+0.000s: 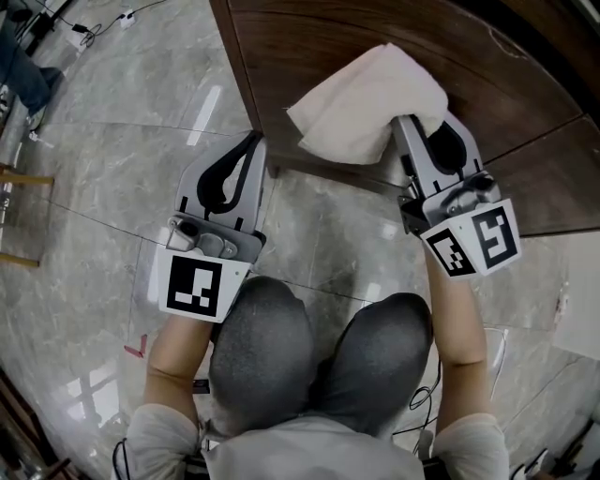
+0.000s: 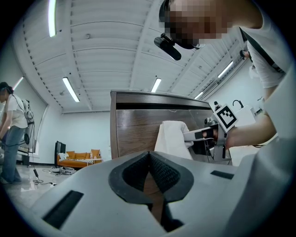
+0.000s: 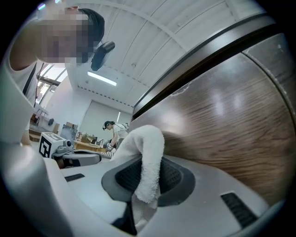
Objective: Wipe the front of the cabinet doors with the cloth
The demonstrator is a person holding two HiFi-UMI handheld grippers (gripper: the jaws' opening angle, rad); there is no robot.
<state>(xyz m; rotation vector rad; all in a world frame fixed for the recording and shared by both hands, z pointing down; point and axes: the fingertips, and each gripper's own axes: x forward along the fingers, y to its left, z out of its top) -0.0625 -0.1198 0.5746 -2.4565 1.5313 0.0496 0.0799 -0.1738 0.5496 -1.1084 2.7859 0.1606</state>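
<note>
At the left part of the cabinet [image 1: 525, 94] front, the cloth [image 1: 366, 103] lies flat against the dark wood, held there by the right gripper [image 1: 422, 131]. The right gripper view shows its fingers clamped on a fold of the white cloth, with the rest draped over the jaws and against the door panel.

The left gripper [image 1: 251, 145] has its fingers pressed together with nothing between them. It sits just beside the cabinet's left edge; whether it touches the wood cannot be determined.

Progress: the cloth is in contact with the door, so wiping is judged to be under way. No streak, damp mark or change in sheen separates cleaned wood from uncleaned, so the portion finished cannot be established. A broad stretch of wood to the right of the cloth, past a seam [image 1: 553, 127], is assumed outstanding.

Surroundings: the person's knees [image 1: 319, 356] rest close to the cabinet base on a grey stone floor [image 1: 122, 122]. Cables [image 1: 94, 28] lie on the floor well apart from the work. A person [image 2: 11, 129] stands far off at the left of the room, near an orange sofa [image 2: 81, 157].

Obstructions: nothing stands between cloth and door. The idle left gripper is the only item near the wiping path, should the stroke run leftward.
</note>
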